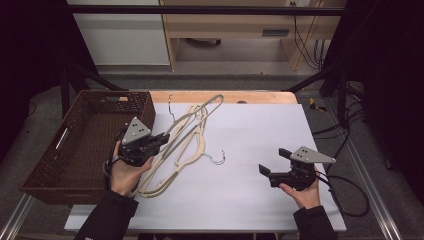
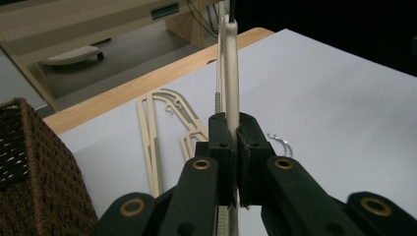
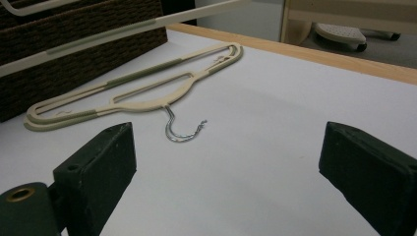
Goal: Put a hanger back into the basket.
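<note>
Gripping one cream hanger (image 1: 192, 122) by its lower bar, the left tongs (image 1: 159, 140) are fully closed on it; the left gripper view shows the bar (image 2: 229, 73) pinched edge-on between the two pads and rising straight away from them. In the high view this held hanger runs with its long axis from about 7 o'clock to 1 o'clock, its far end and hook toward the back edge of the surface (image 1: 260, 130), lifted off the sheet at the gripped end. The wicker basket (image 1: 85, 135) sits immediately at 9 o'clock of the left tongs, touching or nearly touching the surface edge, so the left hand is plainly the nearer one for a drop into it. The remaining hangers (image 3: 133, 93) lie flat, stacked, with a wire hook (image 3: 183, 129) pointing toward the right tongs (image 1: 274, 161). Those stand wide open and hold nothing, and lie well apart at 3 o'clock of the pile. In my judgement the coming move turns on swinging the held hanger's long axis toward 9 o'clock to clear the basket wall.
</note>
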`<action>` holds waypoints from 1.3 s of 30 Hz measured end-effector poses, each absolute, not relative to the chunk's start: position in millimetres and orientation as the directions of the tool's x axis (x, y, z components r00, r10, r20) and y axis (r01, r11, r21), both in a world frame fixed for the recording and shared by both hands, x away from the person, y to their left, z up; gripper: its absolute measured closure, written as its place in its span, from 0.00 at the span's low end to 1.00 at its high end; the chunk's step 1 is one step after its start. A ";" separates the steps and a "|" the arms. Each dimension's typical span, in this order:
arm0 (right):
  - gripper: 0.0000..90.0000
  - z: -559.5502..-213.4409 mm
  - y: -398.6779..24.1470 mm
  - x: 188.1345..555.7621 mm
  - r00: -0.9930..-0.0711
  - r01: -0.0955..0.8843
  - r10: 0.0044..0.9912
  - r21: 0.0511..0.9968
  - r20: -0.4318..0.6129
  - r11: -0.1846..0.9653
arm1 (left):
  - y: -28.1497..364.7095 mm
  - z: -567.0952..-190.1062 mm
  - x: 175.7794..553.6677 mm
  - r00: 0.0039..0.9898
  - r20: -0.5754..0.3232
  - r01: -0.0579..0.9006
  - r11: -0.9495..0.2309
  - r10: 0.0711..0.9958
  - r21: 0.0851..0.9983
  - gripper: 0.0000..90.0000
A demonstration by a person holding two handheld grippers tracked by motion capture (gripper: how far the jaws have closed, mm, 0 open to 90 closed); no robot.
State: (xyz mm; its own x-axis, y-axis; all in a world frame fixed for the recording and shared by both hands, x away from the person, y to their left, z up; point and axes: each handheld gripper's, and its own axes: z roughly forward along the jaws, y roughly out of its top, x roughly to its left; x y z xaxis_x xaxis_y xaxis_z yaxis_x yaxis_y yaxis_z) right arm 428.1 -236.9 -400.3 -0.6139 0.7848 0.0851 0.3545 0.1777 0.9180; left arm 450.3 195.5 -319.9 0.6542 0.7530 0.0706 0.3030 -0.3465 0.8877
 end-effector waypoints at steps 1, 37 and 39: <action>0.08 -400.5 -237.2 427.8 -0.610 0.355 0.788 0.919 0.086 0.174 | 195.5 -319.9 450.3 0.654 0.071 0.303 -0.347 0.753 0.888 0.96; 0.07 -400.7 -239.5 426.8 -0.602 0.357 0.794 0.918 0.086 0.172 | 337.6 -263.6 476.8 0.678 0.034 0.305 -0.323 0.734 0.896 0.96; 0.07 -401.0 -239.6 426.7 -0.606 0.358 0.791 0.916 0.083 0.179 | 345.2 -266.2 478.9 0.672 0.027 0.311 -0.316 0.740 0.896 0.96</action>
